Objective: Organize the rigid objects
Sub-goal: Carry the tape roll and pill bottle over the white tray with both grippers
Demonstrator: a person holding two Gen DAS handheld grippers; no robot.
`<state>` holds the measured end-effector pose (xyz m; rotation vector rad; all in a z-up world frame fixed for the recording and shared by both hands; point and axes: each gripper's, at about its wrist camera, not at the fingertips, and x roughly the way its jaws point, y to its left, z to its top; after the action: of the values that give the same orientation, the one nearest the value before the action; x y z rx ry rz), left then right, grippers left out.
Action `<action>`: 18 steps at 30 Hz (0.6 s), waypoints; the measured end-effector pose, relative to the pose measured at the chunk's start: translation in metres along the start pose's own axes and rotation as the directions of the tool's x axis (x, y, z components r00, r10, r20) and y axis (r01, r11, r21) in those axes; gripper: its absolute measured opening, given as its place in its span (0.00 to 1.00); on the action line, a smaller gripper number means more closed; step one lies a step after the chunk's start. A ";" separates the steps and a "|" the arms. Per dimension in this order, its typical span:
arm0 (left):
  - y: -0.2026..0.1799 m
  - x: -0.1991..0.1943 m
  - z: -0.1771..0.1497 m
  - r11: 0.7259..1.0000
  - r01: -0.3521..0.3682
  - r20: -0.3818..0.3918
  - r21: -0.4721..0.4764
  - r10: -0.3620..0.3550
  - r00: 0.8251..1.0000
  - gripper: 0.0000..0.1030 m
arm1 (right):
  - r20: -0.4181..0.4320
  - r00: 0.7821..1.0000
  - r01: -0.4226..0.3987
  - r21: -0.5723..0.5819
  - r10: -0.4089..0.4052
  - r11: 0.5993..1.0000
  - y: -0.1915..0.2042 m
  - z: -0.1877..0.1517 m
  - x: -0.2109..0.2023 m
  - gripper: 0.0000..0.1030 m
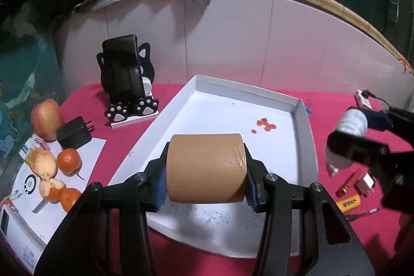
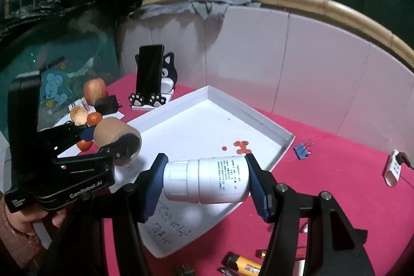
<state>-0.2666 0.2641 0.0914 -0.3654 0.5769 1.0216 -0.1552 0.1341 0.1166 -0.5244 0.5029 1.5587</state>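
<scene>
Looking along the left tool (image 1: 205, 172), its blue pads clamp the flat ends of a brown tape roll (image 1: 205, 168), so the tool is closed on the roll at a middling width. The roll's axis runs left to right across the picture, level, with its curved side facing the camera. It hangs over the near part of a white tray (image 1: 305, 120), which lies on a pink-covered desk (image 1: 349, 105) and has a few red spots on its floor. To the left stand a black cat-shaped phone stand (image 1: 129, 84), an apple (image 1: 46, 118), a black charger (image 1: 73, 132) and tangerines (image 1: 68, 161) beside loose peel. At the right edge the right tool (image 1: 362, 146) carries a white bottle (image 1: 349, 131), partly hidden by the tool's body.

From the right wrist, the right tool (image 2: 205, 179) grips the white bottle (image 2: 207, 179) by its two ends, cap at the left pad and base at the right pad. The bottle's long axis lies crosswise, nearly level, its printed label toward the camera, above the near right side of the white tray (image 2: 258, 118). The left tool (image 2: 108, 141) shows at the left with the brown tape roll (image 2: 113, 136) over the tray's left edge, the roll's open core facing this camera. A blue binder clip (image 2: 301, 149) lies right of the tray, and a yellow lighter (image 2: 243, 263) lies near the bottom edge.
</scene>
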 end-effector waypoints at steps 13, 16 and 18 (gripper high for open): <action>0.010 0.041 0.005 0.999 -0.025 -0.060 -0.024 0.023 0.998 0.46 | -0.103 0.994 0.033 0.027 -0.030 0.999 0.000 0.000 0.058 0.58; 0.010 0.054 0.004 0.999 -0.032 -0.090 -0.023 0.029 0.996 0.46 | -0.134 0.991 0.034 0.040 -0.028 0.999 -0.002 -0.004 0.073 0.58; 0.011 0.061 0.003 0.999 -0.039 -0.105 -0.023 0.036 0.994 0.46 | -0.149 0.988 0.037 0.047 -0.029 0.998 -0.003 -0.006 0.080 0.58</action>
<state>-0.2509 0.3130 0.0565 -0.4334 0.6672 1.0510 -0.1551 0.1942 0.0629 -0.6105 0.6414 1.4788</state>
